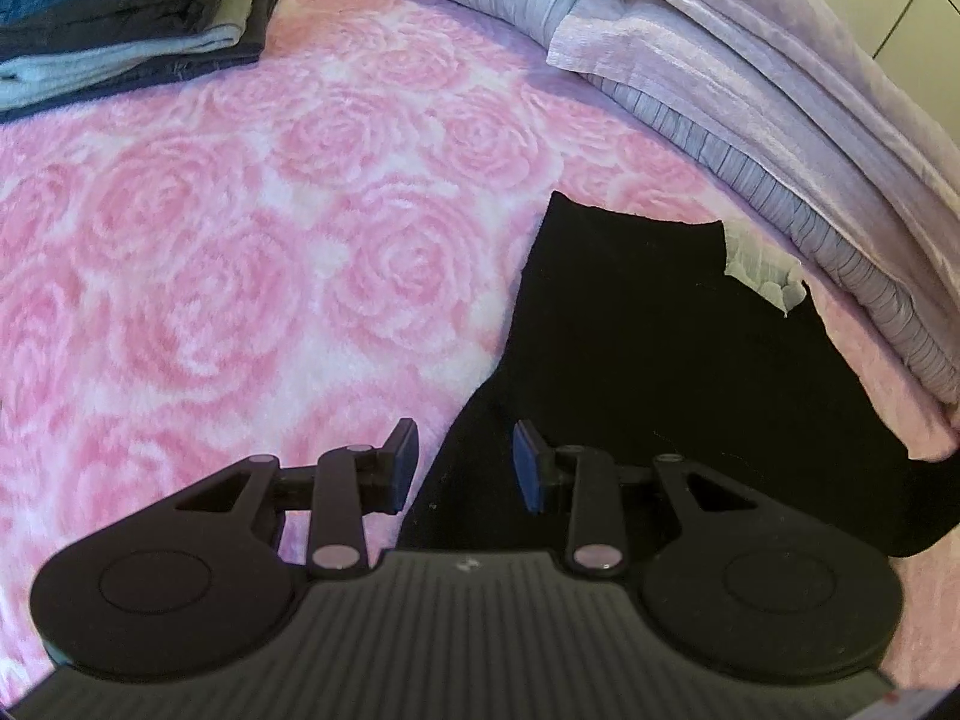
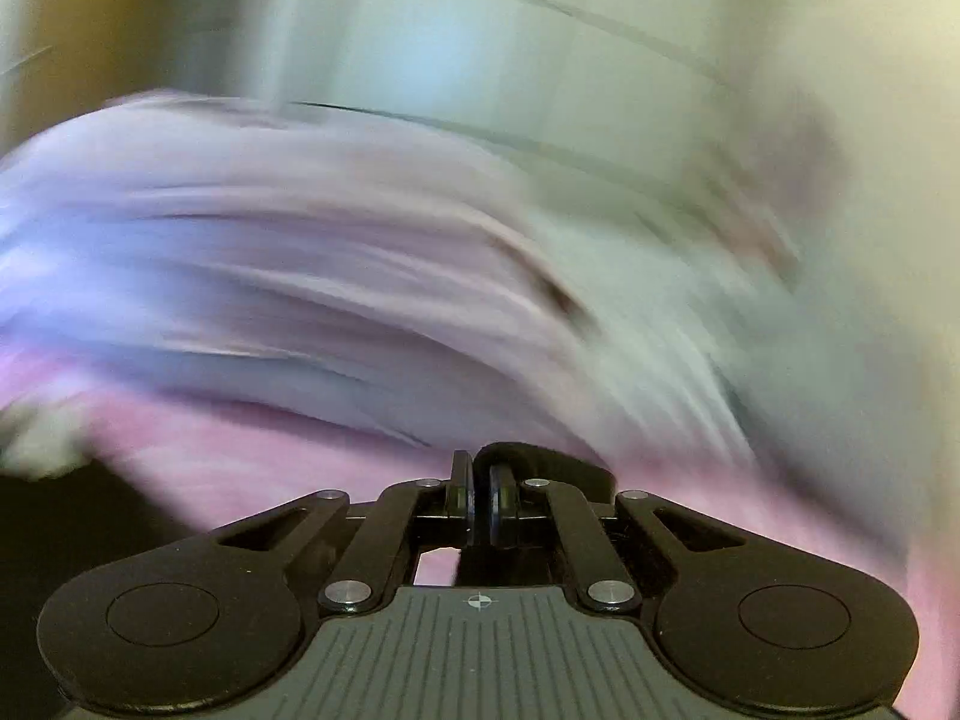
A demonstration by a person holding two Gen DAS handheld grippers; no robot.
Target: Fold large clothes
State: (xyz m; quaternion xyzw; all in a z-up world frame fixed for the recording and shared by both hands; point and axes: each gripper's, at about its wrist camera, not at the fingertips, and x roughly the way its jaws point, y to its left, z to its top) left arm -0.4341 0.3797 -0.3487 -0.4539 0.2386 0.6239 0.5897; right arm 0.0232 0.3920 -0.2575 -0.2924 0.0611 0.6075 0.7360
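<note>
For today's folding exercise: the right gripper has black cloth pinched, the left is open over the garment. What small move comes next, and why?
Probably close the left gripper on the black garment's edge below it: its jaws stand open, gripping nothing, while the right gripper is shut on black fabric, so a second hold would let both lift together.

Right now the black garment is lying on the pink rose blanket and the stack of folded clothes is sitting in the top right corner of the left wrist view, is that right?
Not quite. The stack of folded clothes sits in the top left corner, as the left wrist view shows. The black garment does lie on the pink rose blanket.
</note>
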